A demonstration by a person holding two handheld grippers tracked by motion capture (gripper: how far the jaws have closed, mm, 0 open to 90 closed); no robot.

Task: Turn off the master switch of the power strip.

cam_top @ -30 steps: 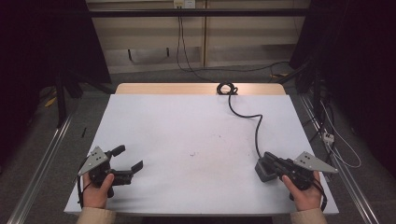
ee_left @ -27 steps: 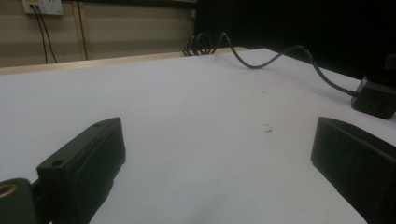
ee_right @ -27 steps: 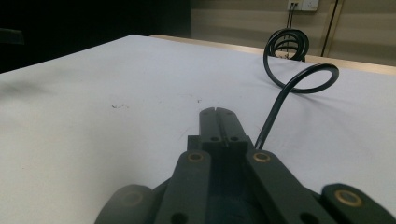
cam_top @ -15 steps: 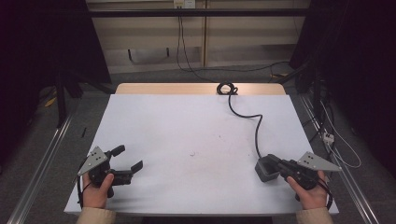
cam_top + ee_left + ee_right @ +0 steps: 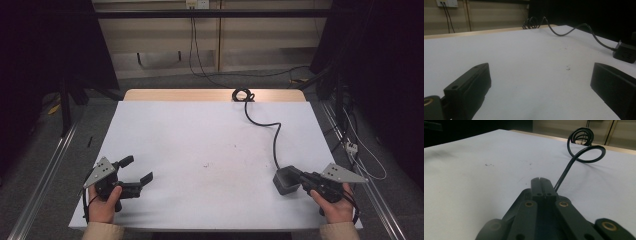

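Because the black power block (image 5: 286, 180) sits at the near right of the white surface (image 5: 210, 135) with its cord (image 5: 274, 140) running off toward the far edge, I judge it a compact, rigid plastic lump: light to middling in weight, hard-sided and somewhat smooth, not fragile. The cord is the awkward part; it looks springy and ends in a coil (image 5: 243, 94) at the far edge, so it will likely drag and tug back if I lift or slide the block. I would take hold across the block's flat sides, well clear of where the cord enters, rather than on the cord itself, which would bend and slip.

My right claw (image 5: 301, 180) lies just beside the block, its tips at or against the near face; I cannot tell whether they touch. Its jaws are pressed together with nothing between them, as the right gripper view shows (image 5: 543, 187).

My left claw (image 5: 135, 173) rests well apart at the near left, jaws spread wide and empty.
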